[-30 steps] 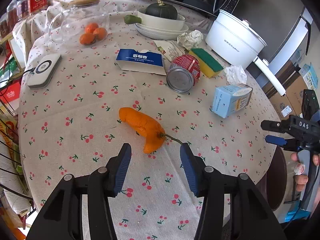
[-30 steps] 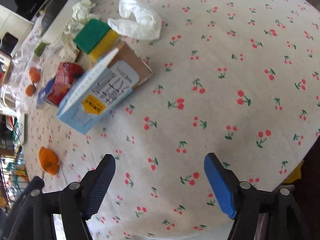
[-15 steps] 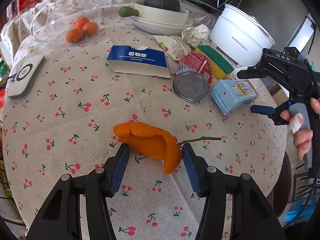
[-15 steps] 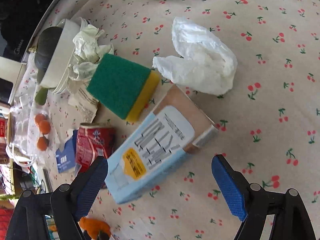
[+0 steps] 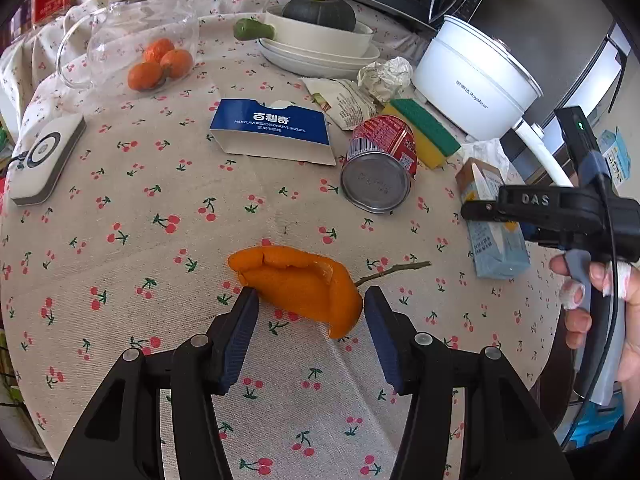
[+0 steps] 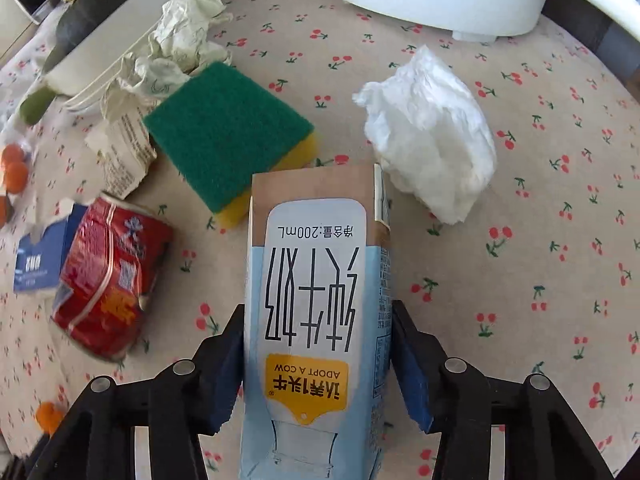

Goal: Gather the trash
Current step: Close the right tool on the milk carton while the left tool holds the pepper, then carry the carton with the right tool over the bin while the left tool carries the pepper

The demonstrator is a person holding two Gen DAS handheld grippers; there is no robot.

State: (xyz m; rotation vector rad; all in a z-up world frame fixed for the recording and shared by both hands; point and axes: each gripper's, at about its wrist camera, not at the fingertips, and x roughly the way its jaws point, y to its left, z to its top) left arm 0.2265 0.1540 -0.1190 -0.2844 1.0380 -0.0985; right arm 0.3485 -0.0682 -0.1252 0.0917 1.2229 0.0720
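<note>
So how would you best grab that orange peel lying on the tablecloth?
Across its thick middle, coming from above on the near side. The orange peel lies flat and curled, long axis left to right, so the left hand-held gripper, its open jaws already at either side, can likely close across the narrower width.

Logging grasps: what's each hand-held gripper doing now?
Left hand-held gripper: open, straddling the orange peel.
Right hand-held gripper: closed on the milk carton.

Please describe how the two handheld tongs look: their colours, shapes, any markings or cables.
Both tongs are black plastic frames with two fingers carrying ribbed blue pads, fastened with silver round screws. The left tongs and right tongs look identical. Seen from the left wrist, the right one's body bears white letters "DAS", a blue-grey trigger, a black cable, and a module with a green light. The hand has bandaged fingers.
</note>
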